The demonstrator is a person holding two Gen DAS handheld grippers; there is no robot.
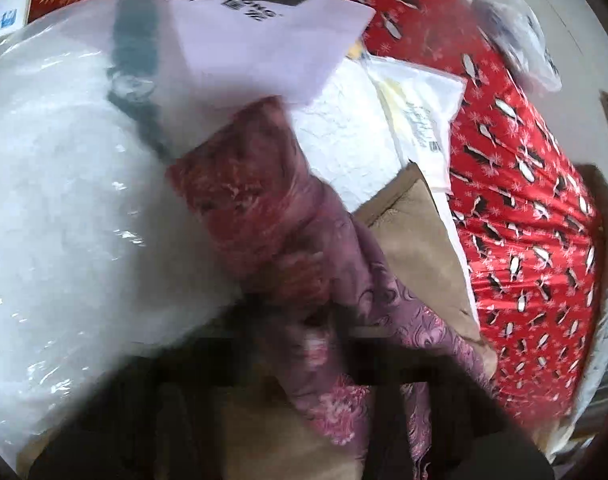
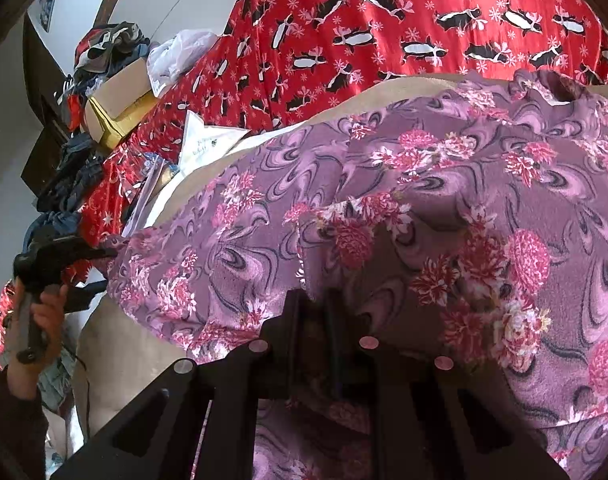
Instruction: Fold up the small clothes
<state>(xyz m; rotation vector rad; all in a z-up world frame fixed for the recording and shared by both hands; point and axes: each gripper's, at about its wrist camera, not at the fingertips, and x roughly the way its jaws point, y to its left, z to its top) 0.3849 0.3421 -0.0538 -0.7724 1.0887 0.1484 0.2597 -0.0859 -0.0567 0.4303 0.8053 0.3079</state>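
A purple floral garment (image 2: 443, 208) lies spread over a beige cushion (image 2: 104, 360) on a red penguin-print cover. My right gripper (image 2: 323, 304) is shut on a fold of the garment near its lower edge. My left gripper (image 1: 327, 320) is shut on another edge of the same garment (image 1: 264, 208), which hangs bunched and blurred in front of it. In the right wrist view the left gripper (image 2: 100, 264) shows at the left, pinching the garment's corner, with the hand on its handle.
The red penguin cover (image 1: 523, 220) spreads to the right. A large white plastic-wrapped bundle (image 1: 56, 200) sits left. White paper bags and envelopes (image 1: 272, 28) lie beyond. A cardboard box (image 2: 120, 108) and a clothes pile (image 2: 104, 48) stand at far left.
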